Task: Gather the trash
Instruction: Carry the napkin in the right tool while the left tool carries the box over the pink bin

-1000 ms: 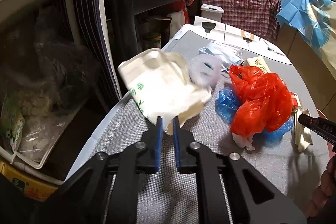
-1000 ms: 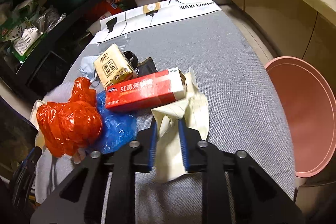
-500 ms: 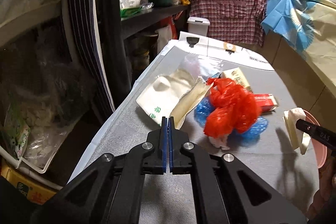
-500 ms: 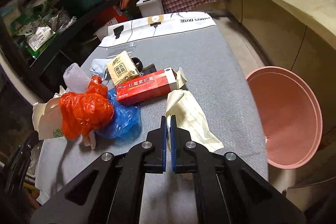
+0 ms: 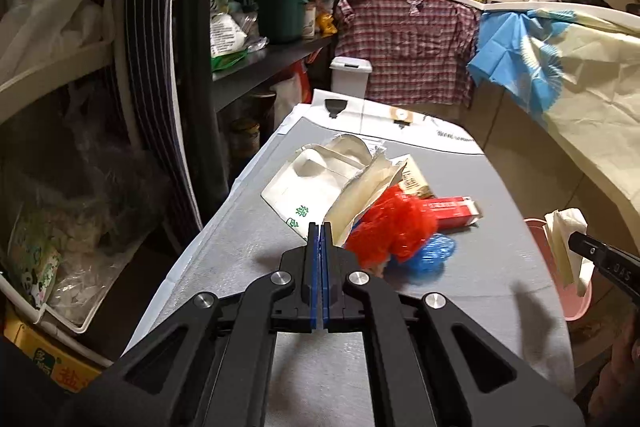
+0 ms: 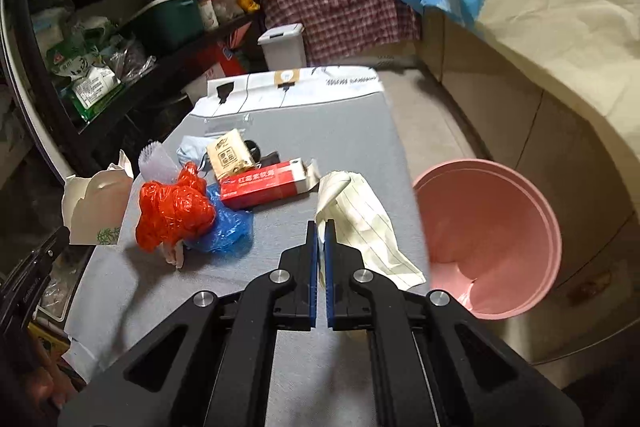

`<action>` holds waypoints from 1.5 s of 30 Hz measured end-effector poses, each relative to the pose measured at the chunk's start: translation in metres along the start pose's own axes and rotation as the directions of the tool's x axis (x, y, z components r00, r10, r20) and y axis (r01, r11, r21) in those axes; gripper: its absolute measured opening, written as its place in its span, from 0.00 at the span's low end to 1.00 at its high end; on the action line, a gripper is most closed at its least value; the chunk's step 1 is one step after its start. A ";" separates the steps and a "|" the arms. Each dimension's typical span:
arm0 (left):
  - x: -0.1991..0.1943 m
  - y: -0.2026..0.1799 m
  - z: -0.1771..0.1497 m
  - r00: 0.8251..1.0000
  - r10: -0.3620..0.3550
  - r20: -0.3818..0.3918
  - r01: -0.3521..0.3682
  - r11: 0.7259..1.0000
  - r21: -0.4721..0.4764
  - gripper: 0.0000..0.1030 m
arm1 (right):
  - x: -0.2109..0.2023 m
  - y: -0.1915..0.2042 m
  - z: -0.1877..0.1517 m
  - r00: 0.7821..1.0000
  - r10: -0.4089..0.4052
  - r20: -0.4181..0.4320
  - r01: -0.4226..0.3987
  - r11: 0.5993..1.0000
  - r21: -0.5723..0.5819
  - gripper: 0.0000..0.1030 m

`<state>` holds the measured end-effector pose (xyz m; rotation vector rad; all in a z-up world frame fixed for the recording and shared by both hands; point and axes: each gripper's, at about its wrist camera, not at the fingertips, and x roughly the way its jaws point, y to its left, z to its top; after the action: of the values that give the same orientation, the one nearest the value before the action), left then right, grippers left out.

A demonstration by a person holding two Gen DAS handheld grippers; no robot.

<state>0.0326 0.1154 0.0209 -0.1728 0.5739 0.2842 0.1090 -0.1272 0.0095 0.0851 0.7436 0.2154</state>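
While the left gripper (image 5: 321, 227) is clenching a white carton (image 5: 316, 187), the right gripper (image 6: 320, 225) is pinching striped paper (image 6: 360, 223) hanging just left of the pink bin (image 6: 500, 239).

Red box (image 6: 267, 183), frame centre: white Chinese characters, unclear. Right gripper arm (image 5: 616, 269), right edge: "DAS". Yellow carton (image 5: 60, 373), lower left: "盐".

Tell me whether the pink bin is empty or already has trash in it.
Empty as far as visible: the pink bin shows only bare pink inner wall. The right gripper holds the cream wrapper beside it.
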 end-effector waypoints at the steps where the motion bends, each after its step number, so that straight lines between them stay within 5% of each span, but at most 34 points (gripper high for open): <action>1: -0.003 -0.002 0.000 1.000 -0.011 0.003 0.011 1.000 0.000 0.01 | -0.004 -0.002 -0.001 1.000 -0.002 0.006 0.002 1.000 0.001 0.03; 22: -0.050 -0.039 -0.005 0.985 -0.166 0.042 0.162 0.983 0.087 0.01 | -0.072 -0.044 -0.007 0.994 -0.064 0.091 0.062 0.998 0.033 0.03; 45: -0.046 -0.128 0.006 0.947 -0.320 -0.012 0.317 0.932 0.176 0.01 | -0.072 -0.129 0.002 0.988 -0.108 0.108 0.093 0.986 0.135 0.03</action>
<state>0.0383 -0.0140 0.0620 -0.0905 0.5420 -0.0811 0.0801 -0.2689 0.0390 0.1811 0.6451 0.0646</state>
